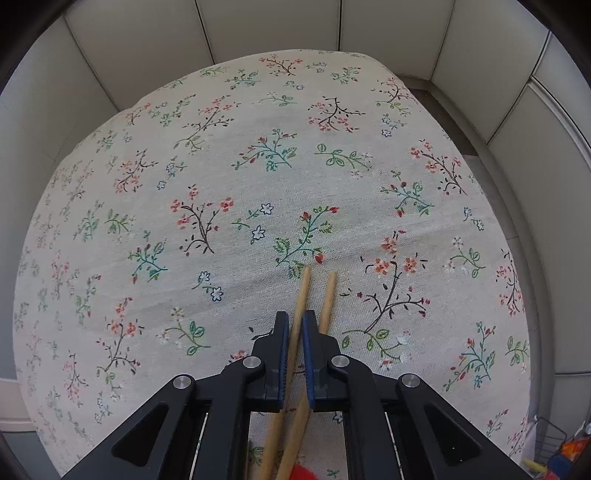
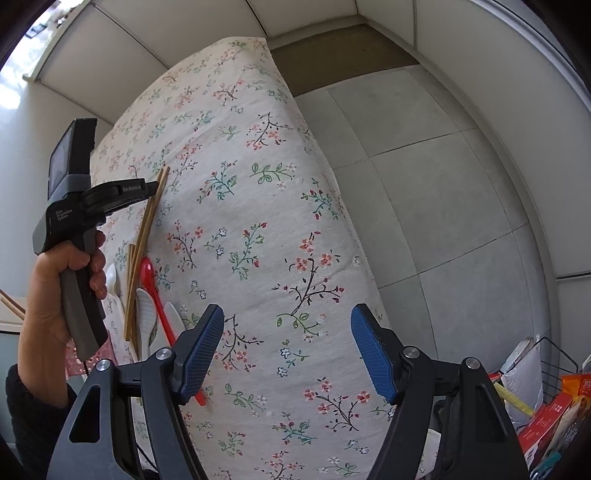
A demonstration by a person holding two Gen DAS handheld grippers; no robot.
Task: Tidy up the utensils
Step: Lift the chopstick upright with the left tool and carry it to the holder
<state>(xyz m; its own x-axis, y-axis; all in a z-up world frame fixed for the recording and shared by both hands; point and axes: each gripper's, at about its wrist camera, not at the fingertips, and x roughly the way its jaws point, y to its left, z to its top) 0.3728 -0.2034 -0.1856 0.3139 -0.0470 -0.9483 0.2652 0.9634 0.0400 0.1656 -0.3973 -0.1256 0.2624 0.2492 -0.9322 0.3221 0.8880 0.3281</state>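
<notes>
My left gripper [image 1: 295, 317] is shut on a wooden chopstick [image 1: 301, 295] that sticks out past its blue pads over the floral tablecloth [image 1: 258, 166]. A second chopstick [image 1: 330, 291] runs beside it and passes under the right finger. The right wrist view shows a hand holding that left gripper [image 2: 153, 186] at the table's left side, with the chopsticks [image 2: 147, 218] slanting down toward a pile. The pile holds a red spoon [image 2: 147, 273], white spoons [image 2: 146, 310] and more chopsticks [image 2: 129, 314]. My right gripper [image 2: 288, 317] hangs open above bare cloth with nothing between its pads.
The table's right edge [image 2: 332, 177] drops to a grey tiled floor [image 2: 443, 184]. A wire basket [image 2: 550, 354] with packets stands on the floor at lower right. A pink perforated object [image 2: 79, 358] sits at the table's near left. Pale wall panels [image 1: 258, 26] back the table.
</notes>
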